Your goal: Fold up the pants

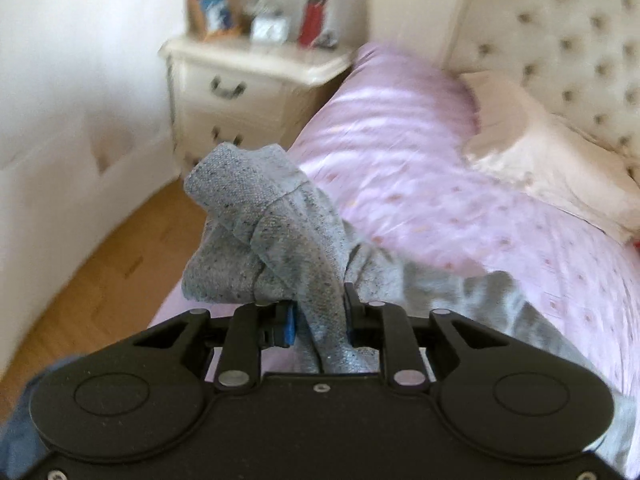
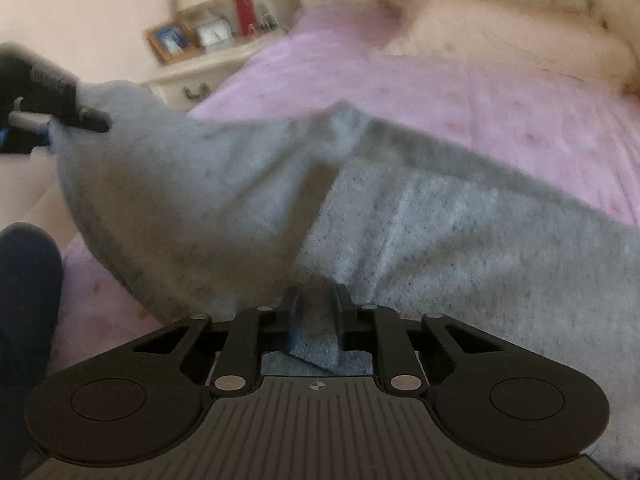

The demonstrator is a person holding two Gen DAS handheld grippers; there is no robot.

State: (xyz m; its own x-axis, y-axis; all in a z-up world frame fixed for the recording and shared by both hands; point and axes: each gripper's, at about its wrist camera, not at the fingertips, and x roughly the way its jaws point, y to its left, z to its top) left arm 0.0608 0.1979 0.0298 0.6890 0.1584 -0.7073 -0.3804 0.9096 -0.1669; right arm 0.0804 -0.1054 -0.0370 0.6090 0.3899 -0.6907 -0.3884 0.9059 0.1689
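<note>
Grey speckled pants (image 1: 276, 240) bunch up between the fingers of my left gripper (image 1: 319, 312), which is shut on a fold of the cloth lifted above the pink bedspread (image 1: 460, 184). The rest of the pants (image 2: 440, 232) stretches across the bed in the right wrist view. My right gripper (image 2: 316, 312) is shut on another edge of the pants close to the camera. The left gripper (image 2: 60, 120) shows at the far left of that view, holding the raised end of the cloth.
A cream nightstand (image 1: 248, 84) with a picture frame, a clock and a red item stands left of the bed. A tufted headboard (image 1: 560, 48) and a peach pillow (image 1: 552, 160) lie at the far end. Wooden floor (image 1: 92, 280) and a white wall are on the left.
</note>
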